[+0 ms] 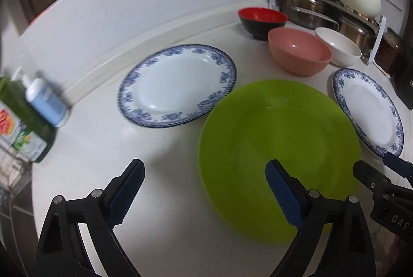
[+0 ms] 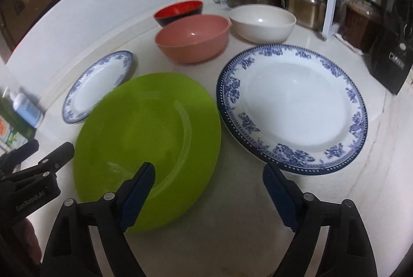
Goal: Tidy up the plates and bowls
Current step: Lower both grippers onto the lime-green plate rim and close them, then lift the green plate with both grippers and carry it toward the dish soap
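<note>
Left wrist view: the left gripper is spread wide and empty, one finger over the green plate. Beside that plate, the right gripper (also gaping, holding nothing) hovers before a blue-rimmed plate; bowls sit behind.

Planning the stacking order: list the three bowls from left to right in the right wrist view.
red and black bowl → pink bowl → white bowl
</note>
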A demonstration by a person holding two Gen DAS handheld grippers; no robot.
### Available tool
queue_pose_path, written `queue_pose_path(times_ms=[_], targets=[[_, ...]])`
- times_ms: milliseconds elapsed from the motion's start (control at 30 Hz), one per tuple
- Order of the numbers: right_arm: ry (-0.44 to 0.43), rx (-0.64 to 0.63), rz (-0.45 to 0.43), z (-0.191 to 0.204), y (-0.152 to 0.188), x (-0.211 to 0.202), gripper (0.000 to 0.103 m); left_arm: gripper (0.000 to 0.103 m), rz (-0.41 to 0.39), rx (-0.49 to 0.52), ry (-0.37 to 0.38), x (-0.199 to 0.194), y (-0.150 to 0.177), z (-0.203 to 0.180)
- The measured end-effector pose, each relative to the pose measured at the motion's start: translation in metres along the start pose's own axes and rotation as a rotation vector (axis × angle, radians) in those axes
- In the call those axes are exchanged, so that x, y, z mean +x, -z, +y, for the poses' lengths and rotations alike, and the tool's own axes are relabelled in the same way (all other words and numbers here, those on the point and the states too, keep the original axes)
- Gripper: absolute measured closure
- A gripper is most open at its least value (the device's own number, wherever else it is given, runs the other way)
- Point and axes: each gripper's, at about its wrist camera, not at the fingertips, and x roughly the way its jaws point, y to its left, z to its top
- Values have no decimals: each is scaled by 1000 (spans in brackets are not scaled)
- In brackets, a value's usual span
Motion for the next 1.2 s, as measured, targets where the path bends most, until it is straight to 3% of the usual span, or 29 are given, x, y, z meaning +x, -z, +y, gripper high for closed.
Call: queue_pose_path(times_ms=[200, 433, 600, 767, 1200], targets=[[-1, 29, 66, 4, -6, 25, 31, 20, 51, 20, 66, 32, -13, -2], [28, 36, 84, 7, -14, 38, 41, 32, 108, 34, 139, 61, -22, -5], [42, 21, 88, 12, -19, 41, 51, 43, 133, 33, 177, 71, -25, -4], [44, 0, 94, 14, -24, 44, 62, 48, 139, 18, 191, 73, -27, -2], [53, 8, 108, 13, -28, 46, 62, 61, 156, -13, 159, 68, -27, 2]])
